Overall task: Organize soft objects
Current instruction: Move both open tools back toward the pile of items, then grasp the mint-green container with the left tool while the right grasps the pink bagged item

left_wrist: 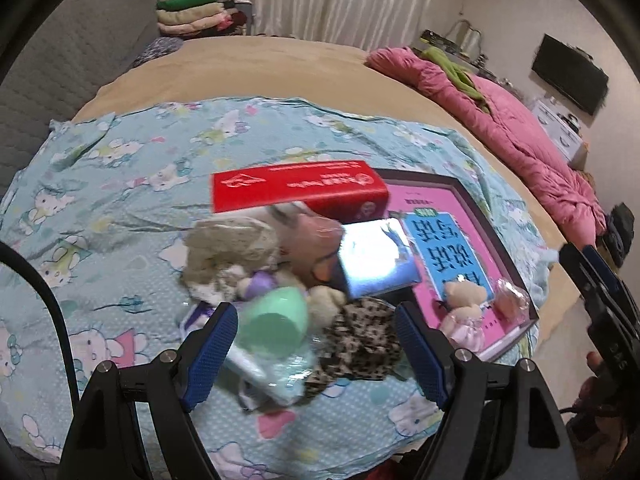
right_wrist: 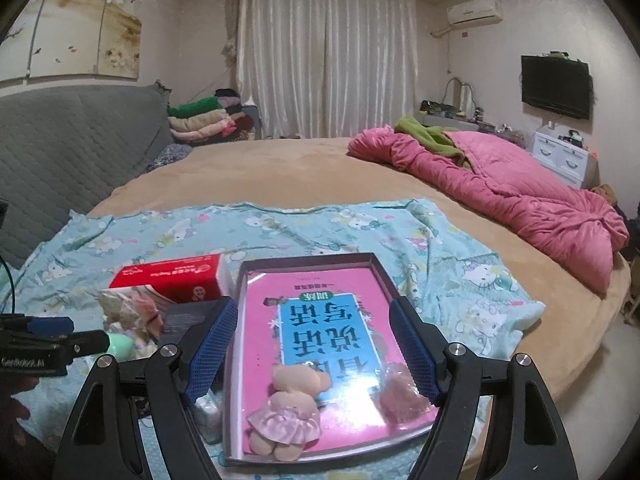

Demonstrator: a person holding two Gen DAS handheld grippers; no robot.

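Observation:
A heap of soft things lies on the Hello Kitty sheet (left_wrist: 120, 168): a beige lace cloth (left_wrist: 232, 248), a pink plush (left_wrist: 312, 240), a mint-green egg-shaped sponge (left_wrist: 276, 316) and a leopard-print cloth (left_wrist: 360, 340). My left gripper (left_wrist: 316, 352) hovers open over the sponge and the leopard cloth, its pads clear of both. A dark tray (right_wrist: 308, 258) holds a pink book, a small bear in a pink dress (right_wrist: 296, 404) and a pink packet (right_wrist: 400, 392). My right gripper (right_wrist: 314, 352) stands open above the tray, gripping nothing.
A red box (left_wrist: 296, 188) lies behind the heap, with a small glossy blue box (left_wrist: 376, 258) leaning beside it. A pink quilt (right_wrist: 500, 188) lies on the bed's right side. The grey headboard (right_wrist: 72, 148) and folded clothes (right_wrist: 200, 120) are at the back left. The bed edge curves at the right.

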